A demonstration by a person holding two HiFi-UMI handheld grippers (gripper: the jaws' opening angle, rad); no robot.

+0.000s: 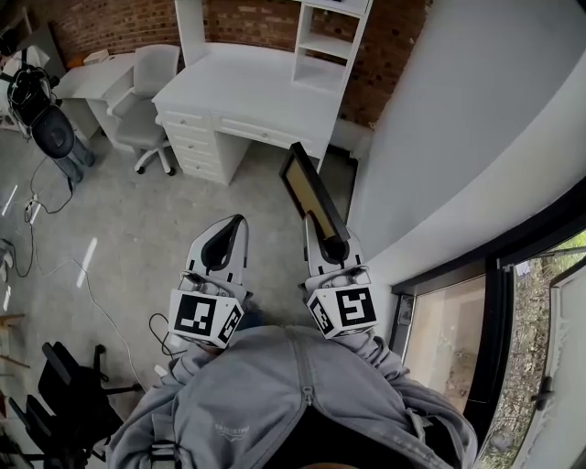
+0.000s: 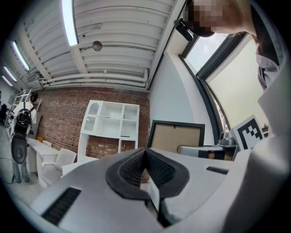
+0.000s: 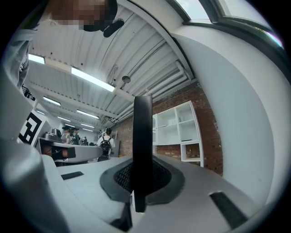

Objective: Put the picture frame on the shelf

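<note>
Two grippers side by side near the person's chest, both aimed at the far desk. The right gripper has its jaws clamped on the edge of the picture frame. The frame sticks out edge-on from the pads, w/ a black border and a tan panel facing left. The left gripper has its jaws pressed together, nothing btwn them. It sits just left of the frame, not touching.

Surface/room: grey concrete floor below, cables on it at left. White desk w/ drawers stands far, against a red brick wall. White shelf unit stands on the desk's right end, open compartments. Grey office chair left of the desk. White wall along the right, window near right.

Frame is in the air over the floor, on the near side of the desk, well apart from the shelf unit.
</note>
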